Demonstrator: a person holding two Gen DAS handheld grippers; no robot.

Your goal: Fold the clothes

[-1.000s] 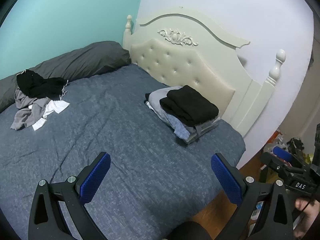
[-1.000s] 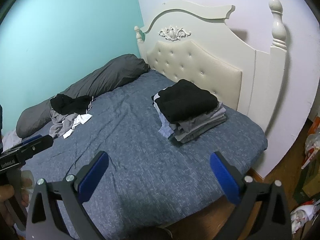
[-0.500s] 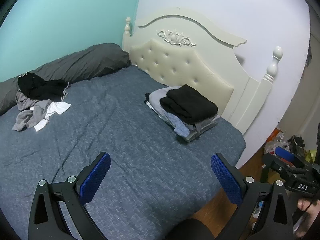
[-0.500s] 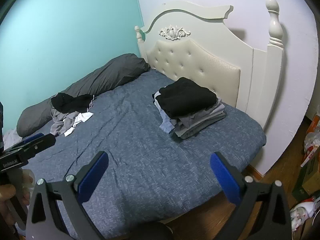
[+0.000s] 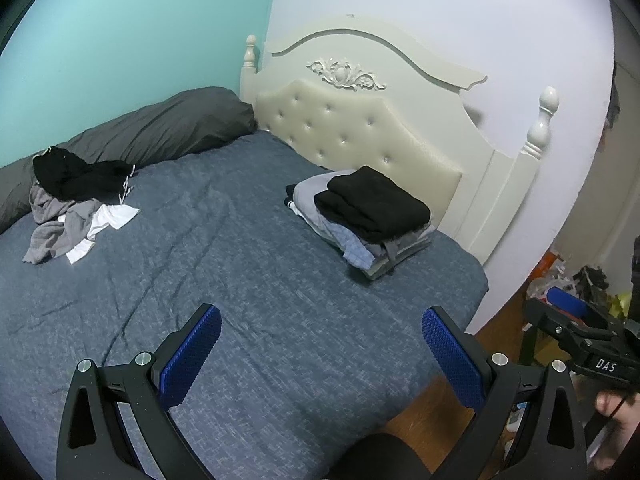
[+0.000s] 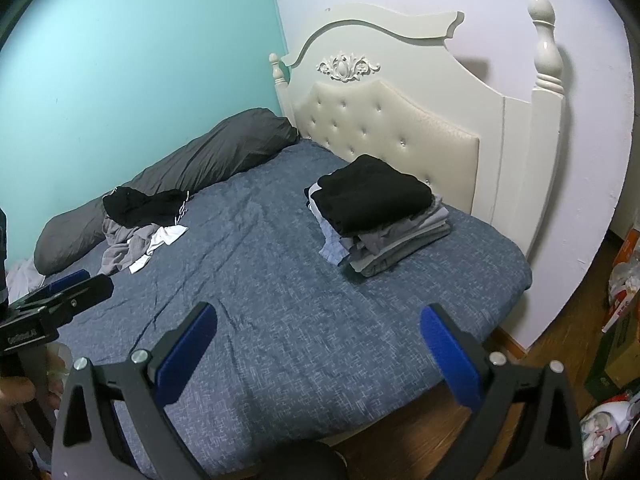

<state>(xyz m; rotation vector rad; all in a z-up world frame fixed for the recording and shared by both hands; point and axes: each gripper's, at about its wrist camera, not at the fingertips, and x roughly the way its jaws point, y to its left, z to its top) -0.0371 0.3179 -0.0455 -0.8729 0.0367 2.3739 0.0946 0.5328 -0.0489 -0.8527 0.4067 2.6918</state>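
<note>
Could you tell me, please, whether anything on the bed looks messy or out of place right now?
Yes. A crumpled heap of clothes, black, grey and white, lies unfolded beside the dark pillow. The folded stack near the headboard is tidy, though its lower layers stick out unevenly. Both grippers, left and right, are open and empty.

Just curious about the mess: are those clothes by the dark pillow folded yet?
Not folded. The loose clothes lie crumpled in a heap, unlike the neat folded stack by the headboard.
</note>
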